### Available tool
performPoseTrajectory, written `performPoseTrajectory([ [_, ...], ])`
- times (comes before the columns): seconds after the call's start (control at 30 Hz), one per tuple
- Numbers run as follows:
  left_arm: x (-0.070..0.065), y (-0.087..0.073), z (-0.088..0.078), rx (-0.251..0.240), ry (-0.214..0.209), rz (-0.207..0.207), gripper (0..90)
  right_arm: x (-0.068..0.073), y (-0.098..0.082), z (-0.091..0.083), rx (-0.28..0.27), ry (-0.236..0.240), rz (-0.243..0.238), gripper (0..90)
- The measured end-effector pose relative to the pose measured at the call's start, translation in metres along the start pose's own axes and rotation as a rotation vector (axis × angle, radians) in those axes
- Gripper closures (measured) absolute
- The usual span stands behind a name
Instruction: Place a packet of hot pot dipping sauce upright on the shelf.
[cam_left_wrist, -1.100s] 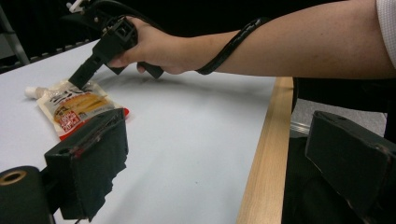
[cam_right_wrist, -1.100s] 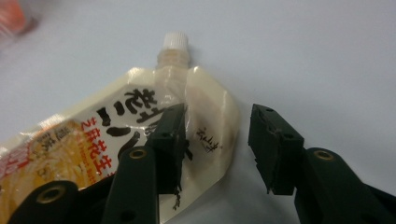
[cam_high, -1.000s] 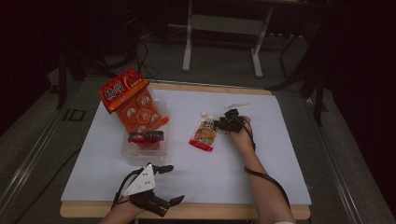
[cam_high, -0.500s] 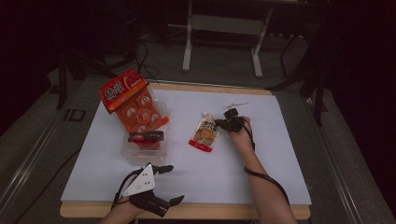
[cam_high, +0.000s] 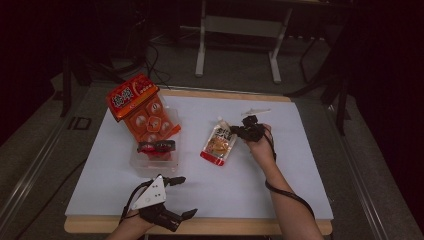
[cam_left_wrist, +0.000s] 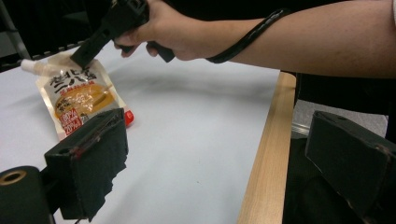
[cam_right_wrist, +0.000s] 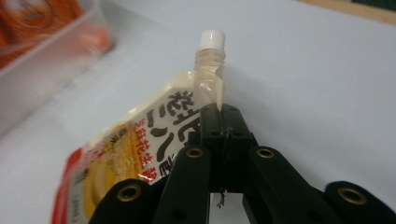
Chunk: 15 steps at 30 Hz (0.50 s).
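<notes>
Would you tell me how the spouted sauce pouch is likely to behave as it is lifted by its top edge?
The pouch looks like soft film, so it will probably sag and swing below the right gripper, shut on its top corner. Its glossy surface may slip. The capped spout seems the only stiff part.

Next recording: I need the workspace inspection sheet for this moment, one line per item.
Surface: white sheet over a wood-edged table.
Job's things: spouted pouch, white cap away from the person, upper edge pinched.
Clutter: clear plastic bin with red and black items inside; orange snack pack leaning on it.
Grippers: right gripper shut on the pouch just below the spout; left gripper open, near the table's front edge.
Cables: black cable along the right forearm.
Surroundings: dark floor, metal stand legs behind the table.
</notes>
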<state>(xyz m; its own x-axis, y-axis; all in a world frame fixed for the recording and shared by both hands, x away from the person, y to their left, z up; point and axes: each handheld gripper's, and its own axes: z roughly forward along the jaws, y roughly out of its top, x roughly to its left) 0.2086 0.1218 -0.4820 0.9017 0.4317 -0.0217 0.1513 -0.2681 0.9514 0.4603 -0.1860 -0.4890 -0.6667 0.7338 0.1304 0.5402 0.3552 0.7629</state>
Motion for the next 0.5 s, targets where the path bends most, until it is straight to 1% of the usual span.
performPoseTrajectory([
  [0.03, 0.0, 0.0, 0.0, 0.0, 0.0, 0.0, 6.2, 0.0, 0.0, 0.0, 0.0, 0.0, 0.0, 89.9],
  [0.07, 0.0, 0.0, 0.001, -0.001, 0.0, -0.005, 6.2, 0.005, 0.003, -0.008, -0.024, 0.019, 0.0, 89.9],
  [0.13, 0.0, 0.0, 0.001, 0.0, 0.0, -0.005, 6.2, 0.006, 0.004, -0.01, -0.032, 0.025, -0.001, 89.9],
  [0.17, 0.0, 0.0, 0.002, 0.0, -0.005, -0.007, 6.2, 0.01, 0.006, -0.017, -0.057, 0.048, -0.005, 90.0],
  [0.2, 0.0, 0.0, 0.002, 0.0, -0.005, -0.006, 6.2, 0.013, 0.008, -0.021, -0.068, 0.059, -0.014, 90.0],
  [0.23, 0.0, 0.0, 0.002, 0.0, -0.005, -0.006, 6.2, 0.013, 0.008, -0.021, -0.068, 0.059, -0.014, 90.0],
  [0.27, 0.0, 0.0, 0.003, 0.002, -0.008, -0.002, 6.2, 0.019, 0.011, -0.027, -0.088, 0.08, -0.028, 90.0],
  [0.37, 0.0, -0.001, 0.003, -0.002, -0.016, -0.002, 6.2, 0.031, 0.015, -0.036, -0.119, 0.121, -0.053, 90.0],
  [0.4, 0.001, -0.001, 0.003, -0.015, -0.014, -0.008, 6.2, 0.036, 0.017, -0.039, -0.126, 0.136, -0.066, 90.0],
  [0.43, 0.001, -0.001, 0.003, -0.015, -0.014, -0.008, 6.2, 0.036, 0.017, -0.039, -0.126, 0.136, -0.066, 90.0],
  [0.47, 0.001, -0.001, 0.003, -0.015, -0.014, -0.008, 6.2, 0.041, 0.018, -0.041, -0.128, 0.146, -0.08, 90.0],
  [0.5, 0.002, 0.001, 0.001, -0.031, -0.007, -0.001, 6.2, 0.05, 0.02, -0.046, -0.138, 0.167, -0.103, 90.0],
])
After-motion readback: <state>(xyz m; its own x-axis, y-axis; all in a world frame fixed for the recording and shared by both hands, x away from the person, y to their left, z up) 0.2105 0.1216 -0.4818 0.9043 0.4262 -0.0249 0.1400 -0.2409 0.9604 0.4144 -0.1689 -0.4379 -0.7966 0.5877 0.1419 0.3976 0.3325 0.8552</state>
